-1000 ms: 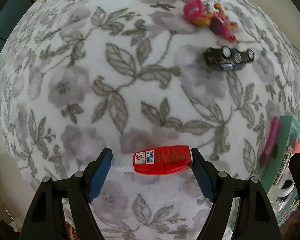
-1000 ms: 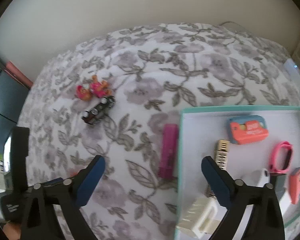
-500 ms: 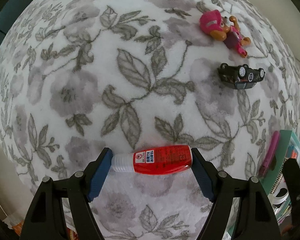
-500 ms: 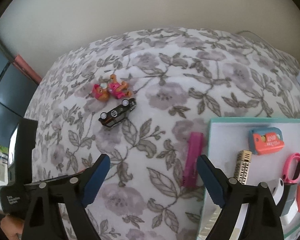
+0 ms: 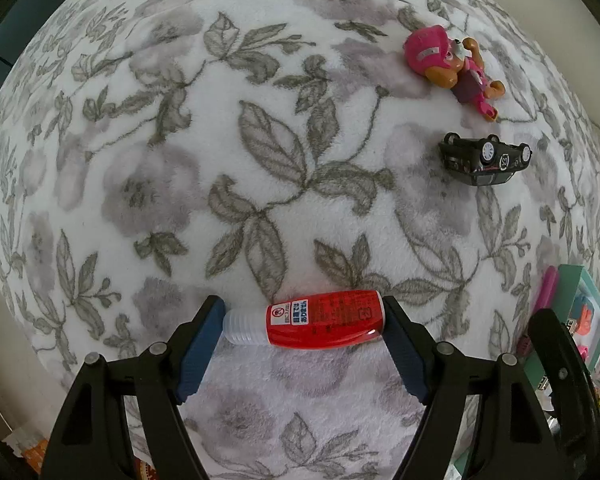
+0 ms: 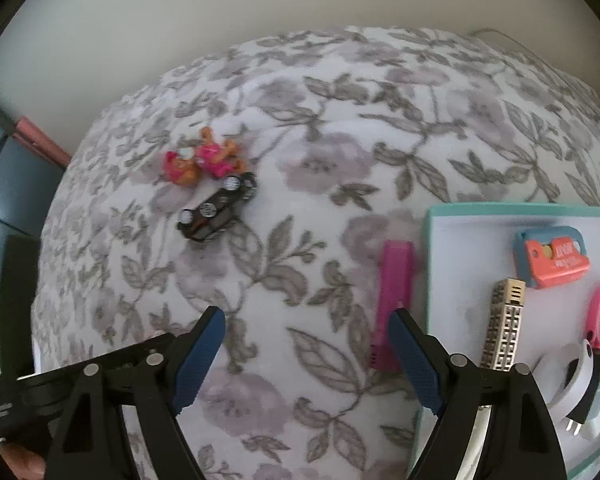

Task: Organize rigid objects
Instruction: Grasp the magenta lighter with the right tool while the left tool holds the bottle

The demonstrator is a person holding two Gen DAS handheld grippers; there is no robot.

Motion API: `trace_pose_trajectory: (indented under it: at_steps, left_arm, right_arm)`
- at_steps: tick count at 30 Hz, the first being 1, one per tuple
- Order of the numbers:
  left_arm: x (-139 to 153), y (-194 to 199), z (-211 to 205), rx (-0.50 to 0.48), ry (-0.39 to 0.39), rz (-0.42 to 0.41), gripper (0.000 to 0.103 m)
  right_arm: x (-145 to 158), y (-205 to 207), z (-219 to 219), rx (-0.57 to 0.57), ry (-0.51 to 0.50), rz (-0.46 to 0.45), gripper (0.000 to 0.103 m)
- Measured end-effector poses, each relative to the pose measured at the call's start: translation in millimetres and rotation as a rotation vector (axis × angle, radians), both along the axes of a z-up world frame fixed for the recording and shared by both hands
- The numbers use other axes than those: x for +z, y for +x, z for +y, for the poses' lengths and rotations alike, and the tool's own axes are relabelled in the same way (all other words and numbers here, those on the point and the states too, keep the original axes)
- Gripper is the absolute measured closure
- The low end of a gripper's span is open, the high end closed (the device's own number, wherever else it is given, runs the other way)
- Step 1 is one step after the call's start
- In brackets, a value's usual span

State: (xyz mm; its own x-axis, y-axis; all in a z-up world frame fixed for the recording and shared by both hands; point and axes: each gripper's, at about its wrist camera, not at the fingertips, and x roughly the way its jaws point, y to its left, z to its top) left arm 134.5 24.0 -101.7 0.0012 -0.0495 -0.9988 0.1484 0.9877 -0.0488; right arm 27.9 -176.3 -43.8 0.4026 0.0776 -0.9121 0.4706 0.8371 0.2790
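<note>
A: Bottle, red with a clear cap, clamped end to end in the left gripper, above the floral blanket.

B: Change over the last second?

A: Toy car and pink figure loom nearer; the teal tray has slid rightward. Right gripper gapes wide, holding nothing, beside the pink stick. Probably that comes next.

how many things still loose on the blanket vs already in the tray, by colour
On the blanket:
pink: 2, toy figure and pink bar
black: 1, toy car
In the left tongs:
red: 1, red bottle
In the tray, as far as visible:
orange-blue: 1
beige: 1
pink: 1
white: 1
Total: 8
</note>
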Motion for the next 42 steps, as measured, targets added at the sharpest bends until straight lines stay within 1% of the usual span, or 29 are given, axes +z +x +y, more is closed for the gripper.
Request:
trace_pose_trajectory:
  at_steps: [3,9,13,16,18,20,22,24,27,30,33,35,39,42]
  left_arm:
    - [0.8,-0.8,-1.4,0.002,0.0,0.0,0.024]
    - [3.2,2.7,1.5,0.007,-0.01,0.005,0.024]
    - [4.5,-2.4,0.2,0.024,-0.031,0.013,0.024]
    - [4.0,-0.8,2.7,0.025,-0.041,0.016,0.024]
    - [3.2,-0.8,2.8,0.026,-0.041,0.017,0.024]
    - [2.8,-0.8,2.7,0.026,-0.043,0.017,0.024]
    - [2.5,-0.7,1.7,0.029,-0.046,0.018,0.024]
    - [2.5,-0.1,1.9,0.031,-0.049,0.02,0.024]
    - [2.7,1.0,4.2,0.037,-0.059,0.023,0.024]
    - [3.5,3.2,8.1,0.039,-0.064,0.024,0.024]
    - [5.7,5.1,11.9,0.044,-0.052,0.015,0.024]
    - [7.5,6.5,14.3,0.048,-0.043,0.007,0.024]
    - [11.0,10.2,17.7,0.049,-0.035,-0.006,0.024]
    - [12.5,10.9,15.3,0.041,-0.032,-0.002,0.024]
  right_arm:
    - [-6.0,-2.3,-7.1,-0.029,0.029,0.011,0.017]
    - [-5.1,-3.5,-10.7,-0.034,0.04,-0.01,0.017]
    - [-4.3,-6.6,-15.6,-0.034,0.083,-0.036,0.017]
    - [-1.9,-8.6,-18.7,-0.047,0.078,-0.043,0.018]
    - [-2.0,-9.6,-21.2,-0.063,0.098,-0.049,0.018]
    - [-1.8,-7.0,-18.0,-0.06,0.077,-0.033,0.019]
    - [-1.5,-2.1,-10.4,-0.045,0.02,0.005,0.019]
    - [-3.0,5.6,1.3,-0.022,-0.064,0.059,0.018]
    - [-8.9,12.3,11.7,-0.011,-0.152,0.122,0.018]
    - [-12.3,18.3,17.9,-0.022,-0.198,0.162,0.016]
    - [-13.8,19.9,18.2,-0.054,-0.204,0.165,0.016]
    - [-13.5,19.3,17.1,-0.078,-0.188,0.152,0.016]
    - [-10.9,16.4,11.7,-0.122,-0.077,0.096,0.018]
    - [-7.3,11.1,10.3,-0.154,-0.101,0.081,0.018]
